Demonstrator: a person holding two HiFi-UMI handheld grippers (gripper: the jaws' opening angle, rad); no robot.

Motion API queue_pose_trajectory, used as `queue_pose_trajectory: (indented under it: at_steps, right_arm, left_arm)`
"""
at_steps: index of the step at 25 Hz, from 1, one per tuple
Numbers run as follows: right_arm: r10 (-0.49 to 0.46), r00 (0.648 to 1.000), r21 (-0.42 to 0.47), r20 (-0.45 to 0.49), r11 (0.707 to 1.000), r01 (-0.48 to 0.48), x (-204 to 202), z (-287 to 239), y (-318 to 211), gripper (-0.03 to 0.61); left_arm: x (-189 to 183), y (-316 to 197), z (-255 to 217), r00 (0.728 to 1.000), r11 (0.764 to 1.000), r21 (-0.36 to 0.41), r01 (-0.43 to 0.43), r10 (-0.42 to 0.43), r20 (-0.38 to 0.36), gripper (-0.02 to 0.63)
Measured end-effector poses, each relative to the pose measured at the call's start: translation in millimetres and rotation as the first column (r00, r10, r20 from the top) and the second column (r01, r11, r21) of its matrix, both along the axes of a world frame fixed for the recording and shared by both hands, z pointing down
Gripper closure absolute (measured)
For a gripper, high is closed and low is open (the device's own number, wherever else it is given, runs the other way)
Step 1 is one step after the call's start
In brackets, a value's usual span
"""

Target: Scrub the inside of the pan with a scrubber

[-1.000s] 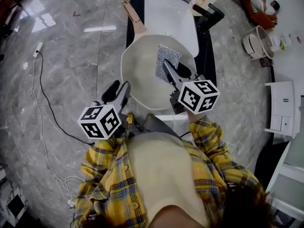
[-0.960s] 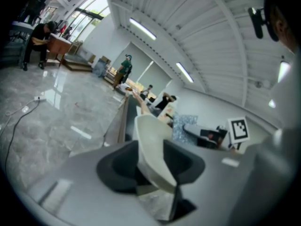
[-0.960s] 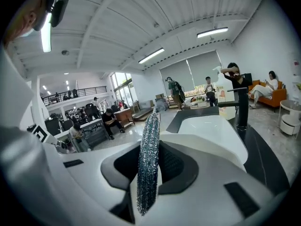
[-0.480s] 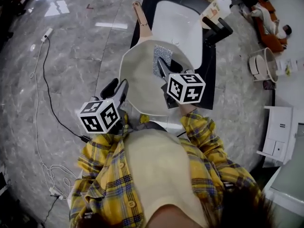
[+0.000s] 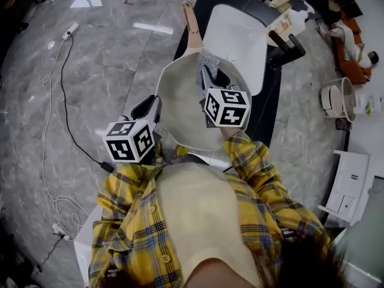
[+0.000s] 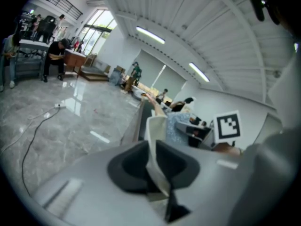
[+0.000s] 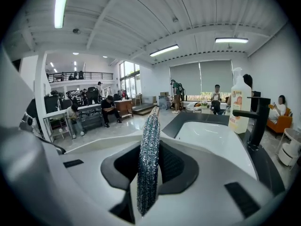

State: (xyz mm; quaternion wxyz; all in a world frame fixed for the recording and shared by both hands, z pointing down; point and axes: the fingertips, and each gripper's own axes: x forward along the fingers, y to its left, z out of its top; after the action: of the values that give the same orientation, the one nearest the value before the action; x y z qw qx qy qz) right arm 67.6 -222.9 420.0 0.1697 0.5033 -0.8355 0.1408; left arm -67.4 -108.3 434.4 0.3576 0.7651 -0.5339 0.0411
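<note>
A cream pan (image 5: 177, 101) with a pink handle (image 5: 191, 18) rests tilted at the edge of the black counter. My left gripper (image 5: 154, 108) has just been closing, and its pads now pinch the pan's near rim (image 6: 155, 140) between them. My right gripper (image 5: 210, 77) is inside the pan near its far wall, shut on a flat silver scrubber (image 5: 207, 60). In the right gripper view the scrubber (image 7: 148, 154) stands on edge between the pads.
Behind the pan, a white sink basin (image 5: 237, 38) is set into the black counter (image 5: 267, 110), with a black faucet (image 5: 287, 50) and a soap bottle (image 5: 287, 21) beside it. A cable (image 5: 65, 95) runs over the marble floor at left. People sit far off in the room.
The right gripper has carried the scrubber further into the pan, toward its far wall. The left jaws, open beside the rim before, now clamp it.
</note>
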Motion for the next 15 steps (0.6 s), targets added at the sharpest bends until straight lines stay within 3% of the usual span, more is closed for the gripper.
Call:
queue_pose_trajectory:
  at_steps: [6, 15]
  right_arm:
    - [0.000, 0.999, 0.046, -0.040, 0.999, 0.002, -8, 10, -5, 0.491]
    - [-0.058, 0.998, 0.038, 0.007, 0.998, 0.058, -26, 11, 0, 0.492]
  left_arm:
    - [0, -2, 0, 1.000, 1.000, 0.008, -0.002, 0.002, -0.010, 0.561]
    - [0, -2, 0, 0.999, 1.000, 0.010, -0.010, 0.010, -0.034, 0.563]
